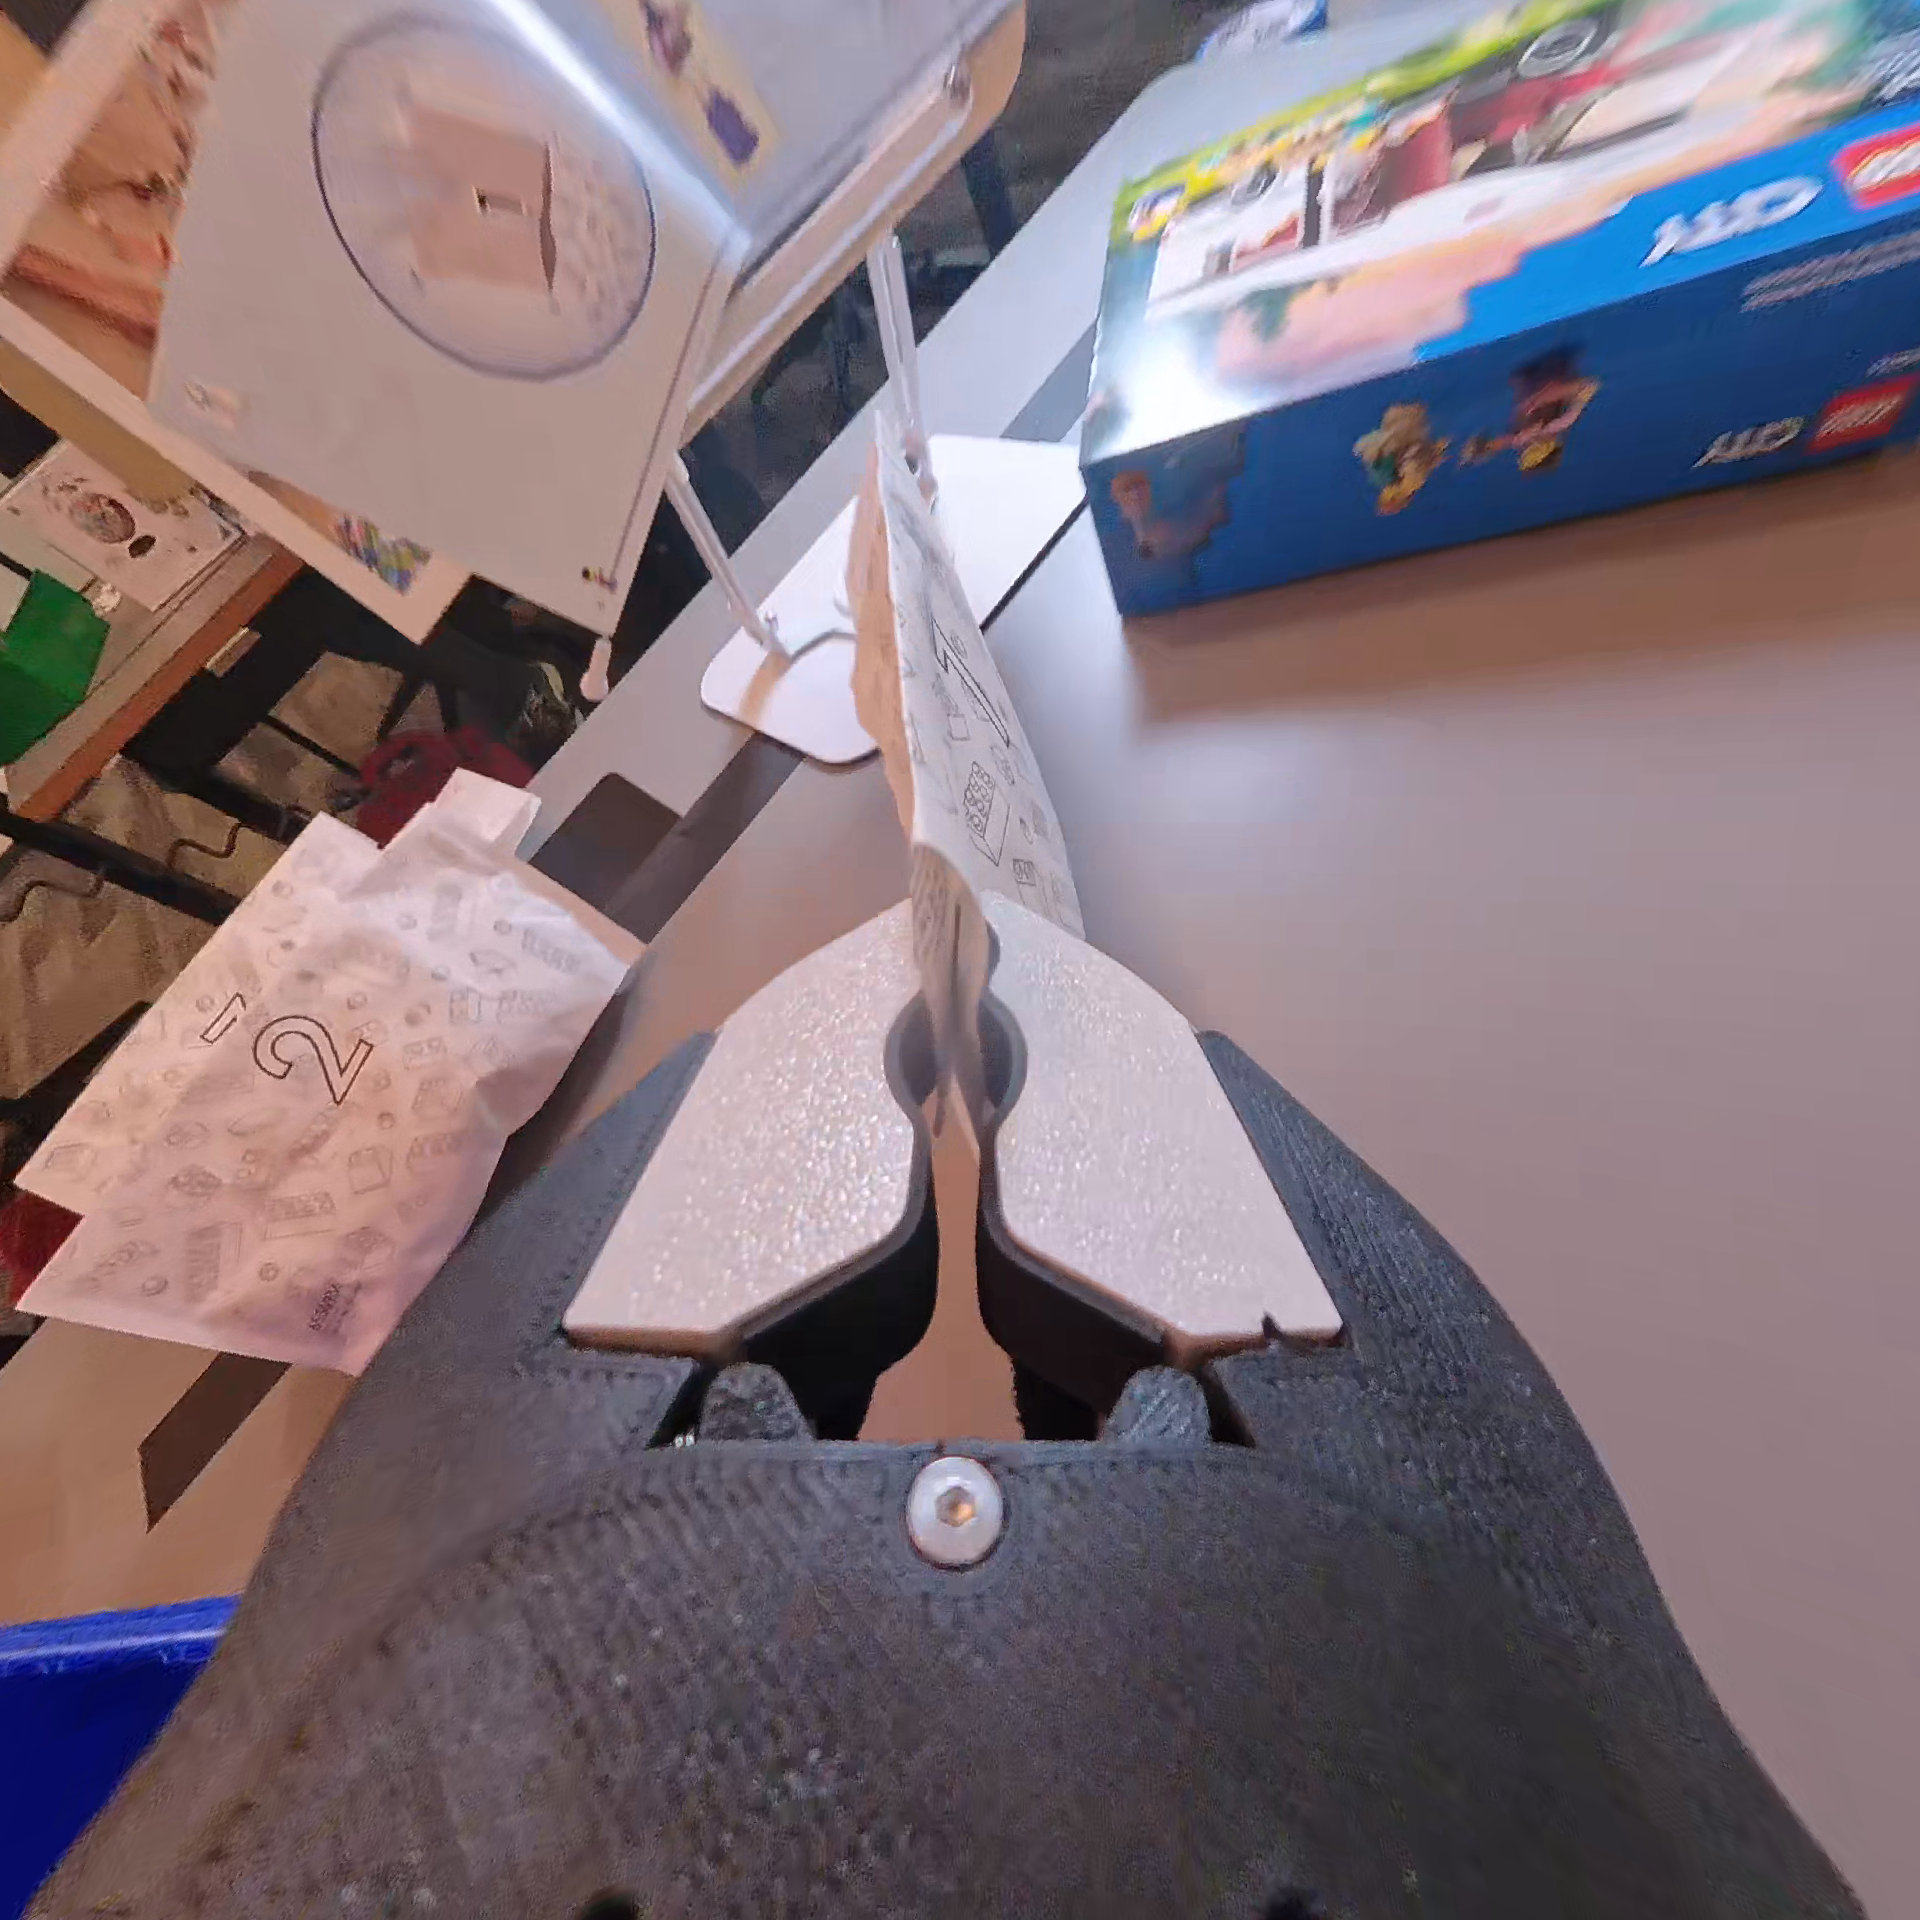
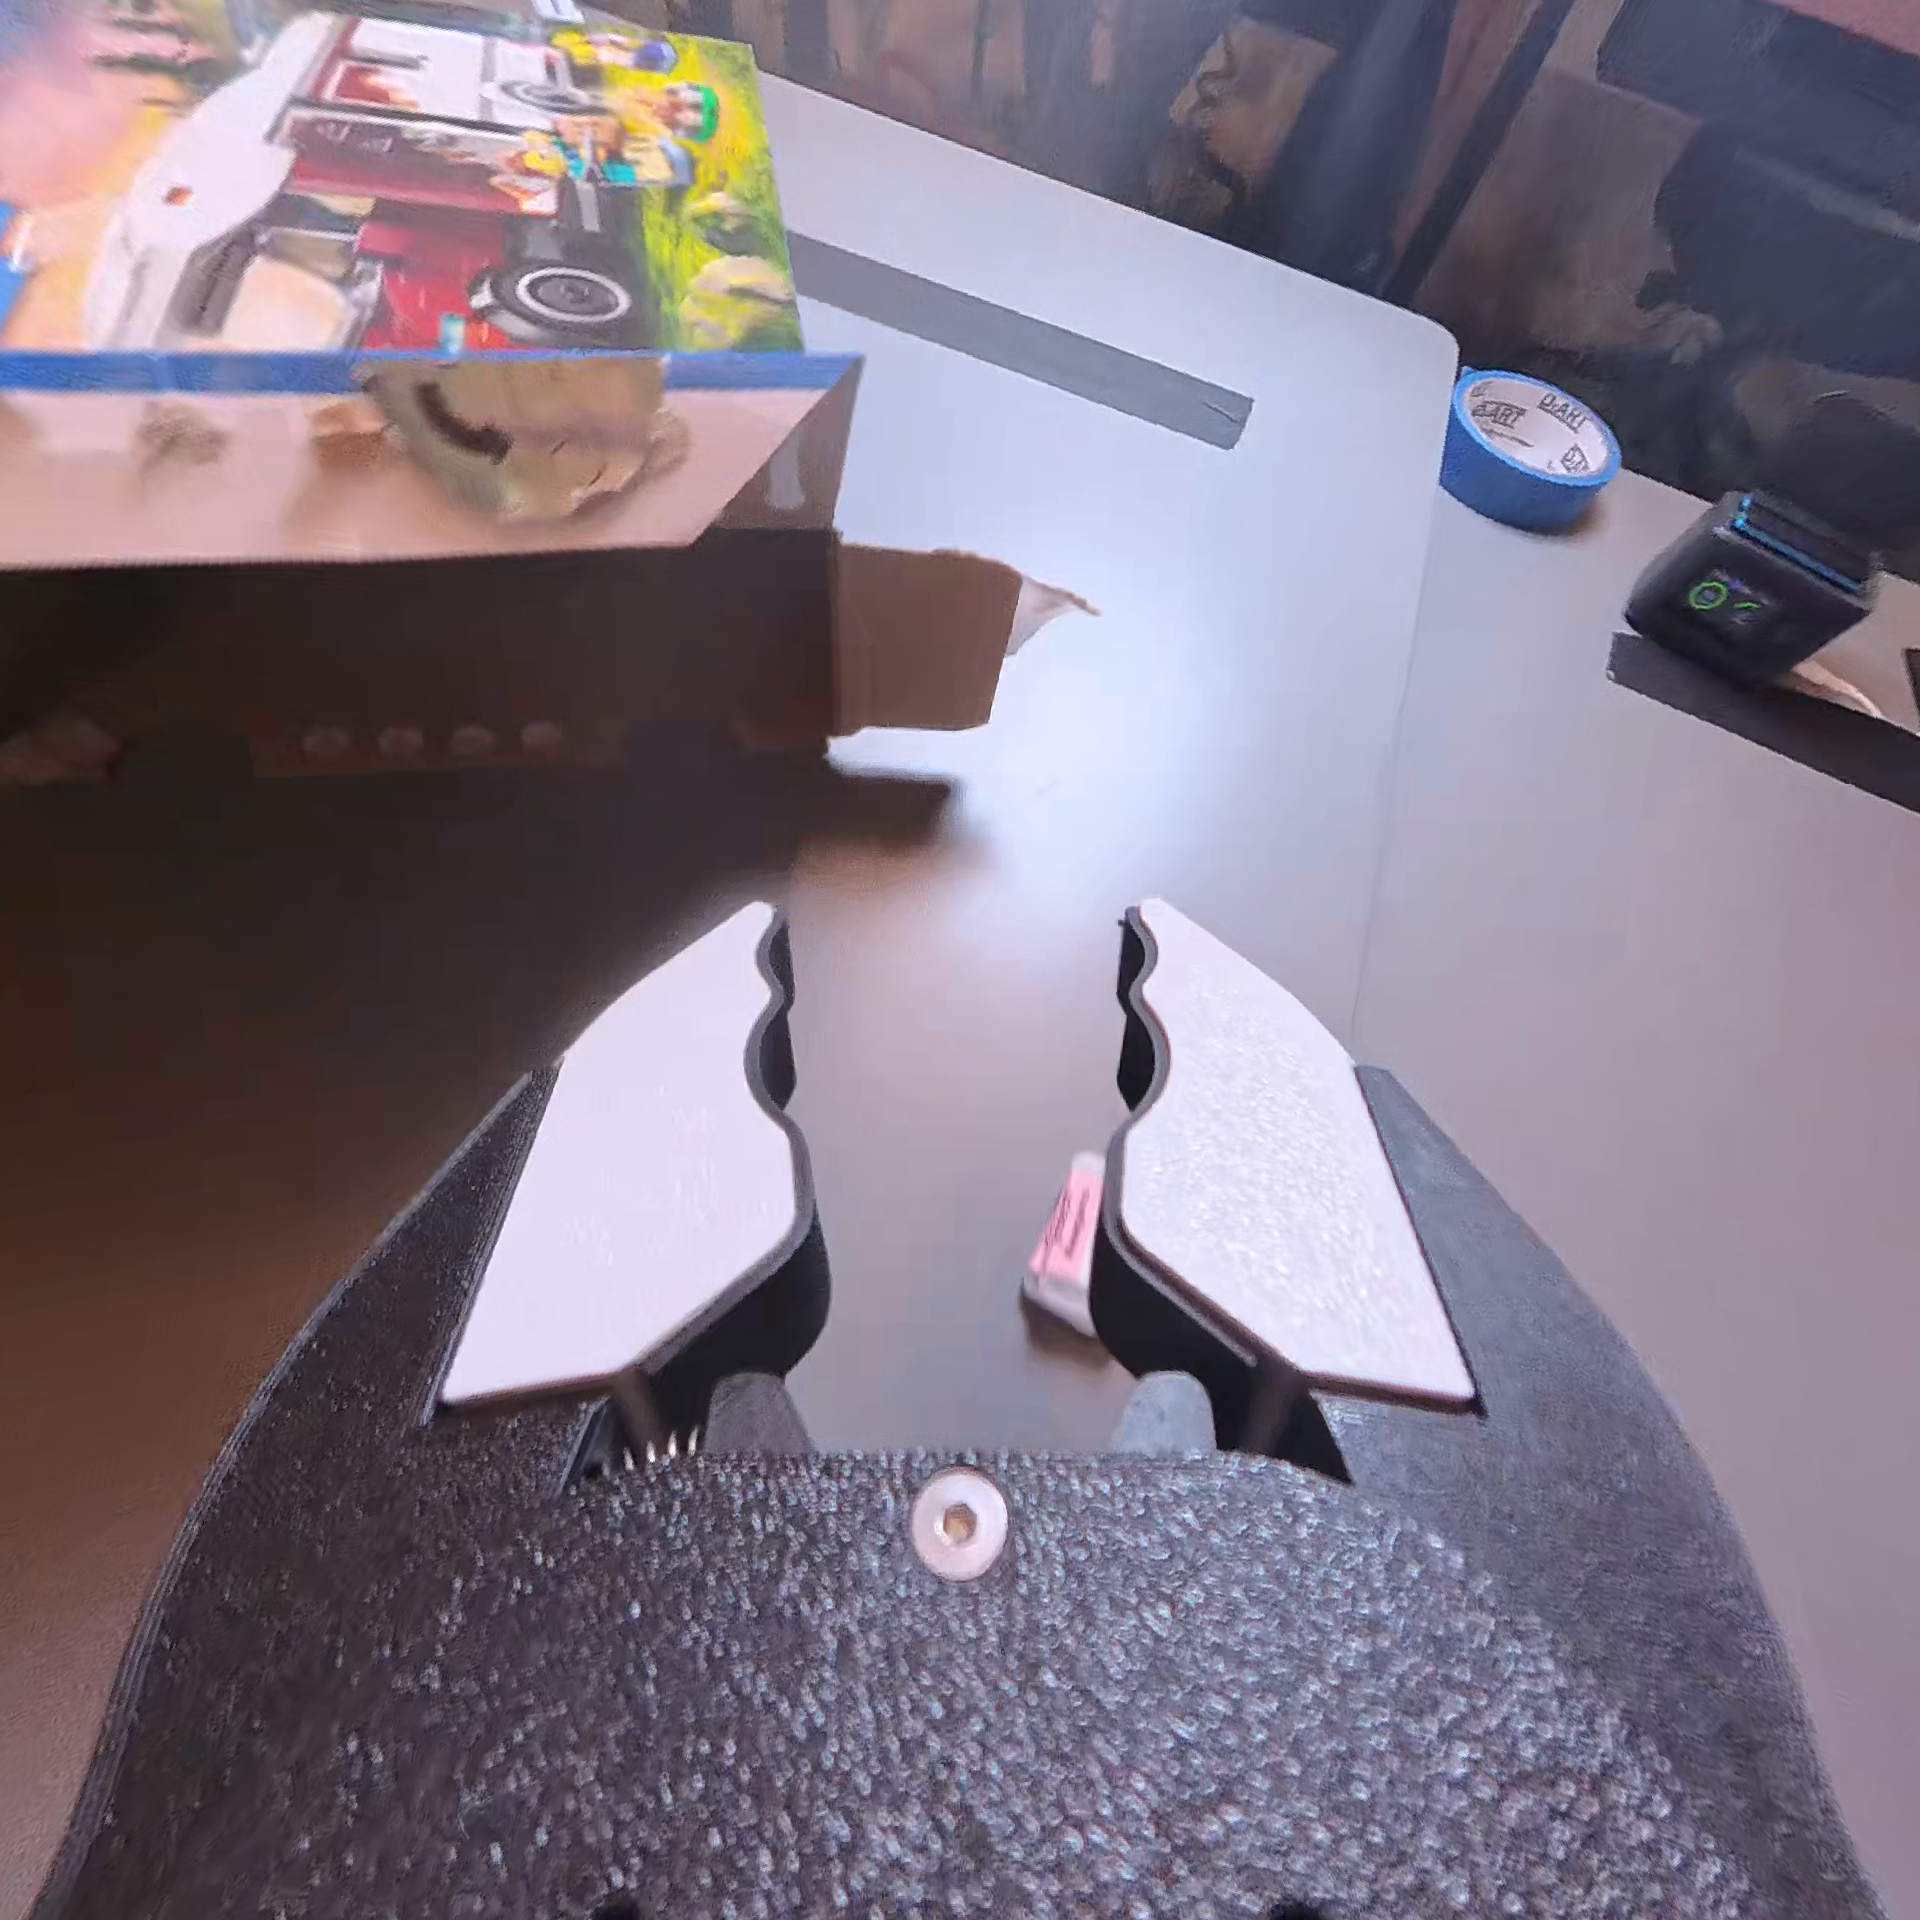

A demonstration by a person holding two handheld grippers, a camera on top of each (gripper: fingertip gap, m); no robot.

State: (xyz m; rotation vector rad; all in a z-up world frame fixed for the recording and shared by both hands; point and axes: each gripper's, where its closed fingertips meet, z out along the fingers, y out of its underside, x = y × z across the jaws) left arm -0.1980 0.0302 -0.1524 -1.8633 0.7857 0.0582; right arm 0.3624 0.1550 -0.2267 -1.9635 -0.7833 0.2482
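Left claw (image 1: 951, 935) clamped on edge of white printed paper bag (image 1: 940, 686), bag standing edge-on above brown table (image 1: 1455, 935). Second white printed paper bag (image 1: 281, 1122) lies at table's left edge; blue toy box (image 1: 1507, 343) farther off at right. Right claw (image 2: 951, 935) wide, empty, over table near box's open cardboard end (image 2: 416, 644); small pink-and-white packet (image 2: 1065, 1236) just beside right finger.

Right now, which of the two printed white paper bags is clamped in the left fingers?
The bag standing on edge, pinched by the left gripper. The other bag lies flat, overhanging the table edge, untouched.

Grey table (image 2: 1195, 644) bears a blue toy box (image 1: 1507, 343); blue tape roll (image 2: 1527, 447); white stand base (image 1: 790, 675); small pink-labelled packet (image 2: 1065, 1247).
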